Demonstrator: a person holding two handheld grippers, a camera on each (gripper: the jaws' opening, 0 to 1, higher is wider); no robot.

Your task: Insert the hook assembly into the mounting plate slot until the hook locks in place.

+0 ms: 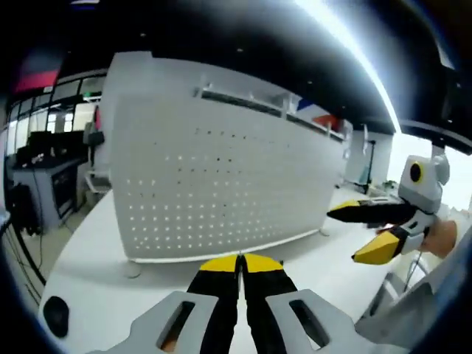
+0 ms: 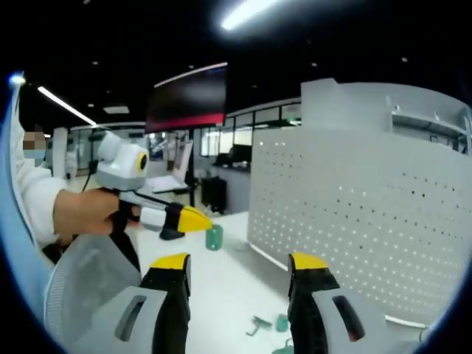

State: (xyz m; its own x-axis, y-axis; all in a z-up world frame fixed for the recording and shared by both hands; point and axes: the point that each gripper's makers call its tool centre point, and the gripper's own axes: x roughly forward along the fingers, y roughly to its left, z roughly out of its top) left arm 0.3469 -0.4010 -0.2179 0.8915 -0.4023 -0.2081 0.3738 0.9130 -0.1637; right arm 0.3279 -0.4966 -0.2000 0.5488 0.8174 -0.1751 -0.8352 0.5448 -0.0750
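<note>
Risks first: neither pair of tongs carries anything, so the hook has yet to be picked up; the small teal-and-grey pieces lie flat on the white desk near the foot of the perforated panel, and I take them for the hook assembly, though they are too small to be sure; a thin part lying flat could slide or skate off under a pinch from above.

Second risk: the panel stands upright on small feet; a push into a slot may tip or shove it unless the other tongs brace it.

Third: which row of holes counts as the mounting slot I cannot tell; a wrong pick means the hook never locks.

Left tongs: yellow tips pressed together, nothing between them, pointed at the lower edge of the panel, close to it, not touching.

Right tongs: jaws well apart, empty; the small pieces sit between and just beyond the tips, at the panel's near corner.

A teal cylinder stands on the desk further out from the panel's end, purpose unclear.
</note>
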